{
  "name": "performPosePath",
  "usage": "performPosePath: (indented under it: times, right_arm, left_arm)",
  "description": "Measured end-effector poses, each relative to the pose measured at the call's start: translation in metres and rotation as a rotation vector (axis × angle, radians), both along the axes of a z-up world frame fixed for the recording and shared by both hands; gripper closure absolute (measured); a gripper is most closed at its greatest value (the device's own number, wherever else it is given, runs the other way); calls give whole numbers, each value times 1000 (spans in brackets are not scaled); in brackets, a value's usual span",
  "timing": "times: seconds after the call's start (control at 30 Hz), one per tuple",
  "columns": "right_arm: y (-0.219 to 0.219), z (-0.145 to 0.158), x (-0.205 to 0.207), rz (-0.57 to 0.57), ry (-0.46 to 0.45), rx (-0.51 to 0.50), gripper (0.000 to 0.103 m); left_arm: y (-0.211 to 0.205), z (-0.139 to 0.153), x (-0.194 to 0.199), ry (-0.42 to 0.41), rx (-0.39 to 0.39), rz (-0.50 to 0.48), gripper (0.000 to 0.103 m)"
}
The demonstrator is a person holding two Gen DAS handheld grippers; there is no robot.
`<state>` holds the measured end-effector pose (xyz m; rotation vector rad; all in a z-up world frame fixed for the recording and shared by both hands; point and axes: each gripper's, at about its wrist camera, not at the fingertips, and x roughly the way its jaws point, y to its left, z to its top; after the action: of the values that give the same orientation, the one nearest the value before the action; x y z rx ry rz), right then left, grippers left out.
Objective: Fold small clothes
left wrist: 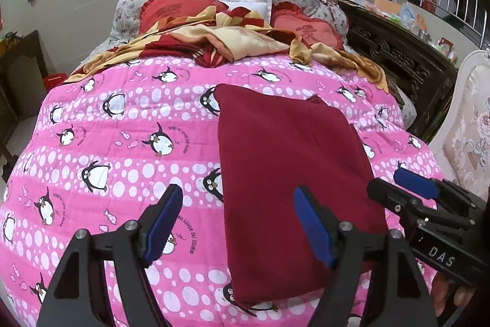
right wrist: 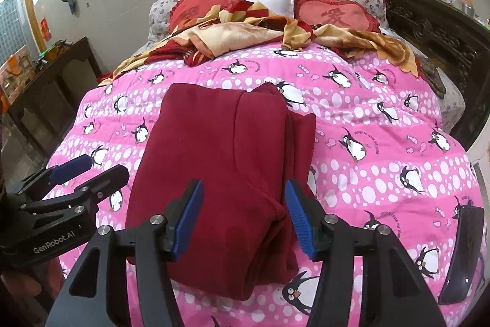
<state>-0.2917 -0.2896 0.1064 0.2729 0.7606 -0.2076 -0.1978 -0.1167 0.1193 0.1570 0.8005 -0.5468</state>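
A dark red garment (left wrist: pixel 291 173) lies folded into a long rectangle on the pink penguin quilt (left wrist: pixel 122 127). It also shows in the right wrist view (right wrist: pixel 220 173), with layered edges along its right side. My left gripper (left wrist: pixel 239 226) is open and empty above the garment's near left edge. My right gripper (right wrist: pixel 245 219) is open and empty above the garment's near end. The right gripper shows at the right edge of the left wrist view (left wrist: pixel 401 189), and the left gripper at the left edge of the right wrist view (right wrist: pixel 88 167).
A red and yellow blanket (left wrist: pixel 229 42) and red heart pillows (left wrist: pixel 306 29) lie at the head of the bed. A dark phone (right wrist: pixel 462 253) lies on the quilt at the near right. A carved dark cabinet (left wrist: pixel 398 54) stands to the right, a dark table (right wrist: pixel 52 81) to the left.
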Motion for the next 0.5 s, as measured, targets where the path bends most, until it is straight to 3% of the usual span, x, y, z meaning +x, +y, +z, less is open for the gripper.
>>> performPosePath:
  times: [0.5]
  right_arm:
    - [0, -4, 4, 5, 10, 15, 49]
  left_arm:
    - [-2, -6, 2, 11, 3, -8, 24]
